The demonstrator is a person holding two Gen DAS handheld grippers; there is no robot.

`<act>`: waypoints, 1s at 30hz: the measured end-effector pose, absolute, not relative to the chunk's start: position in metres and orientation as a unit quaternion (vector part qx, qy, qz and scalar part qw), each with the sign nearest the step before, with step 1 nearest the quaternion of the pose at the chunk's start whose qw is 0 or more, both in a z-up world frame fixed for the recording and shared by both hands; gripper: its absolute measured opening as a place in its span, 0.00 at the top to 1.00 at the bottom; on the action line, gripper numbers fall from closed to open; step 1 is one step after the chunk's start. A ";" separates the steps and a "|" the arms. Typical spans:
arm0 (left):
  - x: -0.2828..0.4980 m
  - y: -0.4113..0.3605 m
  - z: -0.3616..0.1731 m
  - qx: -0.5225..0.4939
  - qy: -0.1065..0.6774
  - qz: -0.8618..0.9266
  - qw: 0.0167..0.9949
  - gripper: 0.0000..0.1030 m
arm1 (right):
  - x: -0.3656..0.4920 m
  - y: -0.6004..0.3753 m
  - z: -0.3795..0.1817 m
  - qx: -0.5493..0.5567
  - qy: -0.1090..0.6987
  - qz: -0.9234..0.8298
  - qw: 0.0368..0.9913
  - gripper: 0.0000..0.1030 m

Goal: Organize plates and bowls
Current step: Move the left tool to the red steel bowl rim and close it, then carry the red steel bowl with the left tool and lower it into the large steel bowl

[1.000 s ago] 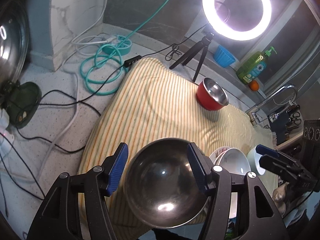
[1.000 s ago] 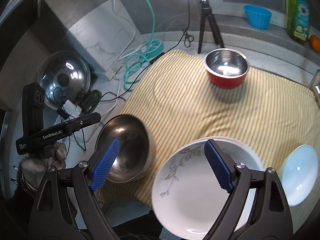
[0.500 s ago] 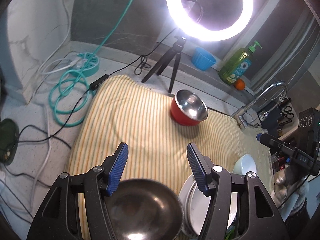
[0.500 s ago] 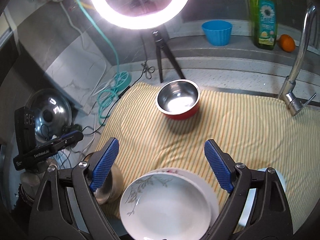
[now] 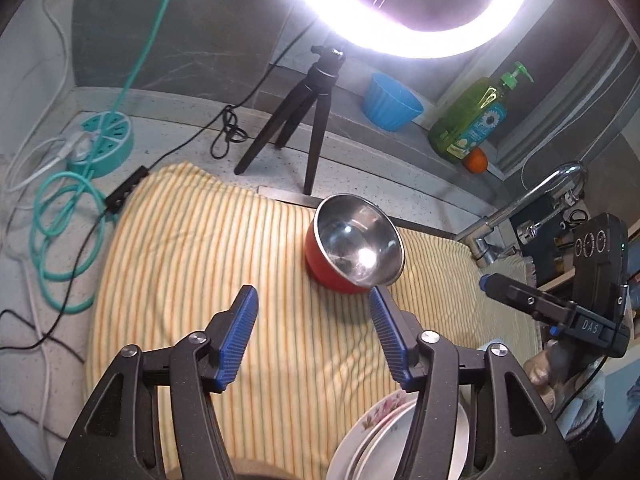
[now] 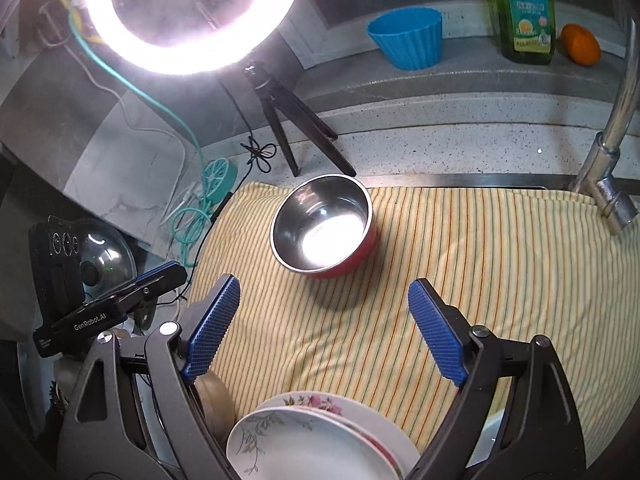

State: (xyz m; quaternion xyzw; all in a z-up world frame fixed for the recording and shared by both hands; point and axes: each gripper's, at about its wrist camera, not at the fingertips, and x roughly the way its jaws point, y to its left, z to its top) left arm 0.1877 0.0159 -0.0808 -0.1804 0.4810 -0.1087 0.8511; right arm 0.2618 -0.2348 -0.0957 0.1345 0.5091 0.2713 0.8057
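Sitting near the middle of both frames, the red bowl rested on the striped cloth, its shiny round mouth facing up and tipped a little toward the cameras. It had no long side. The left gripper had its jaws apart and closing, with nothing between them. The right gripper had its jaws wide and closing too, also empty. Stacked plates lay at the bottom of each frame.
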 end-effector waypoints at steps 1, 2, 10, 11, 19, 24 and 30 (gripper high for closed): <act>0.193 0.015 -0.084 -0.184 0.486 -0.112 0.847 0.54 | 0.267 -0.234 -0.101 0.140 0.515 0.272 0.801 0.19; 0.200 0.013 -0.088 -0.189 0.492 -0.114 0.842 0.56 | 0.271 -0.234 -0.104 0.143 0.520 0.272 0.797 0.23; 0.235 0.006 -0.112 -0.196 0.515 -0.120 0.826 0.67 | 0.301 -0.227 -0.136 0.160 0.548 0.265 0.777 0.38; 0.239 0.004 -0.115 -0.195 0.517 -0.122 0.824 0.67 | 0.304 -0.226 -0.139 0.161 0.550 0.265 0.775 0.40; 0.262 -0.002 -0.131 -0.195 0.532 -0.124 0.814 0.72 | 0.321 -0.220 -0.155 0.165 0.559 0.262 0.769 0.51; 0.270 -0.004 -0.138 -0.192 0.541 -0.124 0.810 0.75 | 0.327 -0.216 -0.160 0.161 0.561 0.261 0.769 0.58; 0.275 -0.008 -0.145 -0.190 0.549 -0.127 0.804 0.80 | 0.329 -0.209 -0.168 0.148 0.569 0.264 0.764 0.71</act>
